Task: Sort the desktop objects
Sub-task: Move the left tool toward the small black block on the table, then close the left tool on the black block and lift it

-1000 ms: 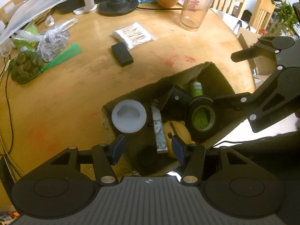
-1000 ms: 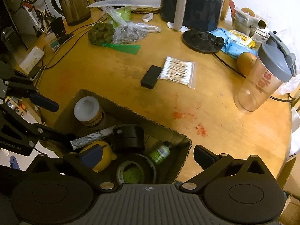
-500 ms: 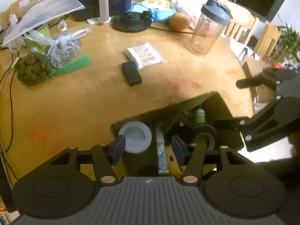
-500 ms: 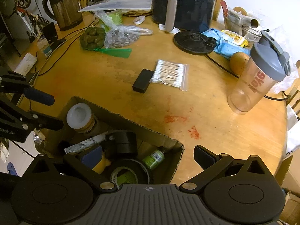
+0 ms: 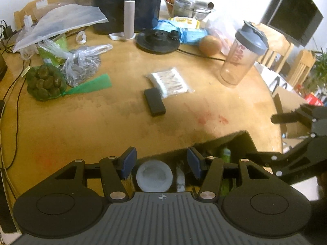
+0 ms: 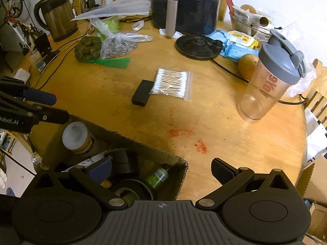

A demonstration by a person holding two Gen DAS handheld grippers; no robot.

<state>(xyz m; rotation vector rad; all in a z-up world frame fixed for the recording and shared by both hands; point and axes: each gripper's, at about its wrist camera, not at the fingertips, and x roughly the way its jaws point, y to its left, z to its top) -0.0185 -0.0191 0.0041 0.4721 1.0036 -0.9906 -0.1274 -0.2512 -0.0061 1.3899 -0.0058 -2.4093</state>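
Note:
A cardboard box (image 6: pixel 143 149) sits at the near edge of the round wooden table (image 6: pixel 224 126). It holds a white-lidded jar (image 6: pixel 75 136), a black cylinder (image 6: pixel 124 161), a tape roll (image 6: pixel 130 192), a small green bottle (image 6: pixel 157 176) and a marbled strip. A black rectangular block (image 6: pixel 142 95) and a bag of cotton swabs (image 6: pixel 172 83) lie mid-table. My left gripper (image 5: pixel 160 162) is open and empty above the box's near side, over the jar (image 5: pixel 154 175). My right gripper (image 6: pixel 161 169) is open and empty over the box's right corner.
A clear shaker bottle (image 6: pixel 267 85) stands at the right. A black lid (image 6: pixel 198 46), blue packets, a fruit (image 6: pixel 247 65), an air fryer (image 6: pixel 186 4), a kettle (image 6: pixel 56 16), plastic bags and a green net of nuts (image 6: pixel 87 48) crowd the far side. Cables run along the left edge.
Both grippers have pulled back and up from the box, so more of the table shows. Both have stayed open and empty. The box contents have not moved.

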